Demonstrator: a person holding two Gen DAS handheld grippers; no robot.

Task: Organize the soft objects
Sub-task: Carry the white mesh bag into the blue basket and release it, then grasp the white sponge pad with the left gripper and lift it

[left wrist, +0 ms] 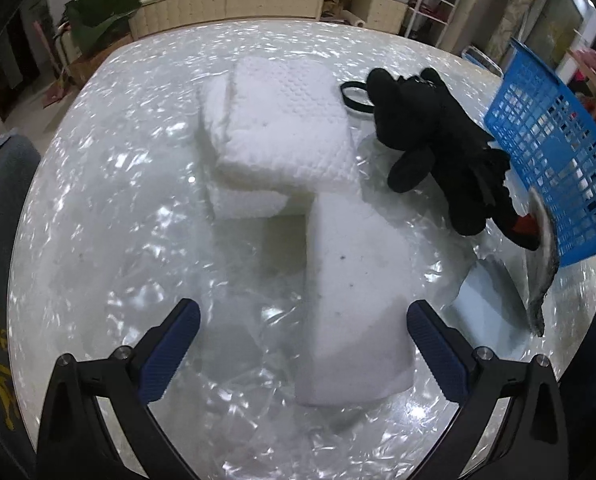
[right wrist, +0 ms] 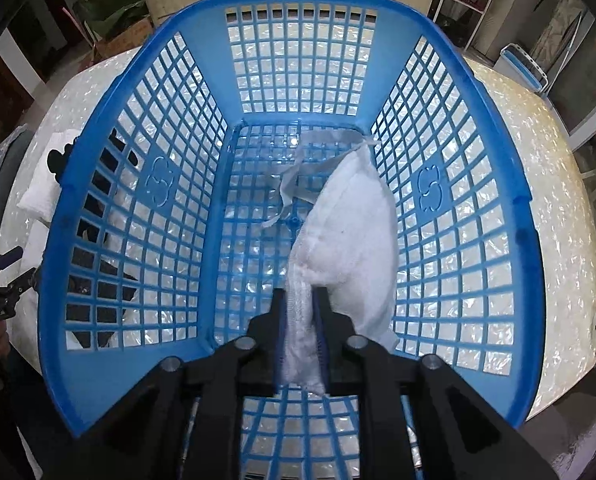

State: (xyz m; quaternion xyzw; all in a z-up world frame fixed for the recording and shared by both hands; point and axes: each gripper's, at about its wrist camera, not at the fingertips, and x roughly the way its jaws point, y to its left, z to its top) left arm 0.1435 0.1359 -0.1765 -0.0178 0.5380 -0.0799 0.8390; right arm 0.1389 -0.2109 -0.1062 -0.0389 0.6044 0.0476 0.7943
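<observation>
A white pad [right wrist: 349,232] with grey straps hangs inside the blue basket [right wrist: 98,216], its lower edge between the fingers of the right gripper [right wrist: 302,300]. The pads lie against the cloth on both sides, so the jaws are closed on it, narrowly apart. The pad's upper end leans toward the basket's right wall, and the straps trail over the lattice floor.

Left of the basket, on the shiny table [left wrist: 110,200], lie three more soft things: a white foam block [left wrist: 357,292] nearest the camera, a quilted white cushion [left wrist: 286,128] stacked on another white piece behind it, and a black plush toy [left wrist: 429,140] just beside the basket's wall [left wrist: 553,152]. A grey felt scrap [left wrist: 541,272] rests against the basket's near corner.

The left gripper [left wrist: 303,316] hovers over the foam block with its jaws wide apart, the block's near end between the blue fingertips [left wrist: 178,336] but touching neither. Shelves and boxes crowd the room behind.
</observation>
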